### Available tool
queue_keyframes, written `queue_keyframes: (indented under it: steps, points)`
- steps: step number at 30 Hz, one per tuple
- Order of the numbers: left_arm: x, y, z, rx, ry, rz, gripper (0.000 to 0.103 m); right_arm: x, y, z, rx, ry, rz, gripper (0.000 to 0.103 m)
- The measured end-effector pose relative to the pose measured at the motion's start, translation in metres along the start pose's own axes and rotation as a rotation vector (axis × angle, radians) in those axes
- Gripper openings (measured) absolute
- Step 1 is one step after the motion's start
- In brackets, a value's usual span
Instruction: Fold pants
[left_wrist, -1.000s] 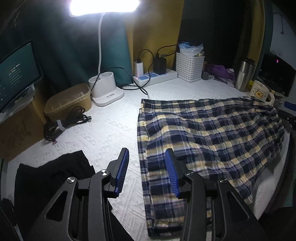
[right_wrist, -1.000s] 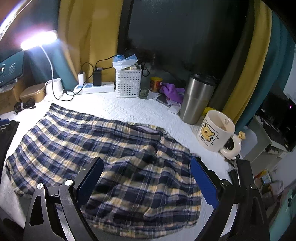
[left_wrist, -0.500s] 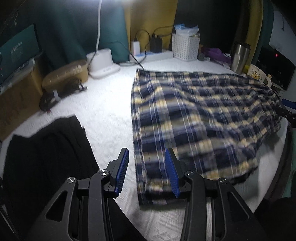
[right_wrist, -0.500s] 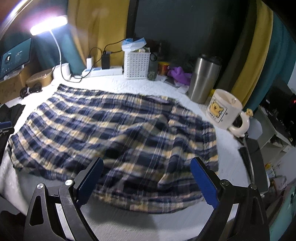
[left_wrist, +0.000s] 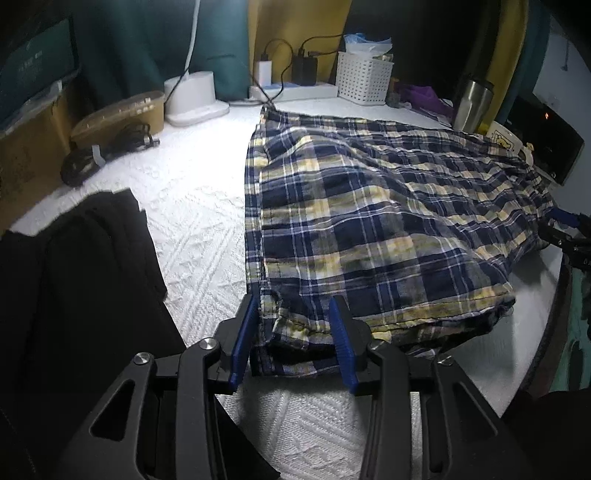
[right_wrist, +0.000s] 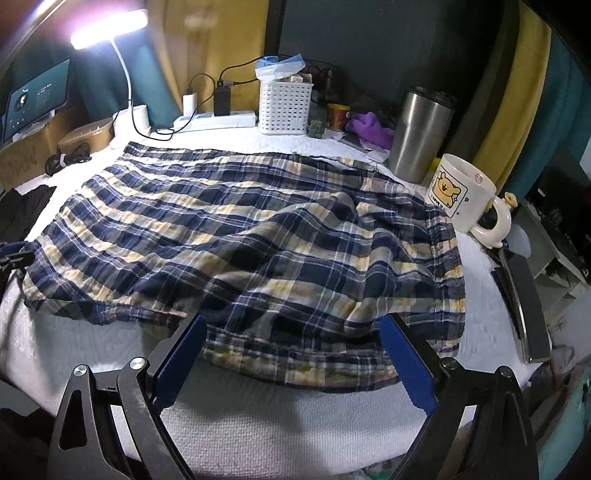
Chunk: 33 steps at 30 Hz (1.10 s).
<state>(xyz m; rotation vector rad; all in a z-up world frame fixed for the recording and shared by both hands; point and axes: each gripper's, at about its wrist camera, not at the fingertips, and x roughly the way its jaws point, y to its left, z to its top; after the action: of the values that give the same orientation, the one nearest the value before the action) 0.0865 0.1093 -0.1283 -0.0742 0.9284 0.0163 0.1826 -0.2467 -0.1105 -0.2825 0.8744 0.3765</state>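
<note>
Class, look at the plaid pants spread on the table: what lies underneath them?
The plaid pants lie on a white textured cover, visible around their edges. Anything beneath their middle is hidden.

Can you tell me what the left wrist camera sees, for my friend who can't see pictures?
The left gripper is closing its blue fingers around the near corner of plaid pants spread on a white table. A black cloth lies to the left.

Pants (left_wrist: 369, 206) on table (left_wrist: 207, 206) — garment (left_wrist: 74, 266) left, mug (right_wrist: 461, 192) right.
</note>
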Motion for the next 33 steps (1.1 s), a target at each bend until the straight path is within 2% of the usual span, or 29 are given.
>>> queue_keyframes:
  steps: [1,4,8,12,19,21,24,26,28,30,33]
  points:
    - [-0.001,-0.001,0.000,0.006,-0.002,0.013,0.008,0.000,0.000,0.000,0.000,0.000,-0.002,0.096]
    - [-0.013,-0.001,0.002,0.006,-0.040,0.022,0.003,-0.002,0.000,0.000,0.002,-0.004,-0.003,0.096]
    - [-0.033,0.003,0.007,0.000,-0.091,0.045,0.002,-0.004,0.003,0.000,-0.005,-0.011,0.003,0.096]
    - [-0.045,0.007,0.008,-0.007,-0.097,0.062,0.002,-0.003,0.006,-0.001,-0.010,-0.012,0.012,0.096]
    - [-0.017,0.012,-0.017,-0.024,0.026,0.069,0.003,0.005,0.004,-0.008,-0.012,0.007,0.021,0.096]
    - [-0.016,0.010,-0.019,-0.026,0.035,0.067,0.003,0.007,0.001,-0.011,-0.007,0.015,0.021,0.096]
    - [-0.021,0.014,-0.013,-0.039,0.039,0.056,0.006,0.007,-0.003,-0.012,0.003,0.013,0.023,0.096]
    - [-0.025,0.017,-0.008,-0.045,0.039,0.071,0.013,0.006,-0.005,-0.012,0.011,0.006,0.025,0.096]
    - [-0.030,0.020,0.000,-0.032,0.030,0.141,0.027,0.003,-0.009,-0.010,0.020,-0.006,0.025,0.096]
    - [-0.035,0.022,0.010,-0.017,0.013,0.181,0.029,0.001,-0.010,-0.007,0.023,-0.015,0.023,0.096]
    - [-0.036,0.027,0.031,-0.009,-0.019,0.181,0.032,-0.001,-0.014,0.000,0.033,-0.030,0.023,0.096]
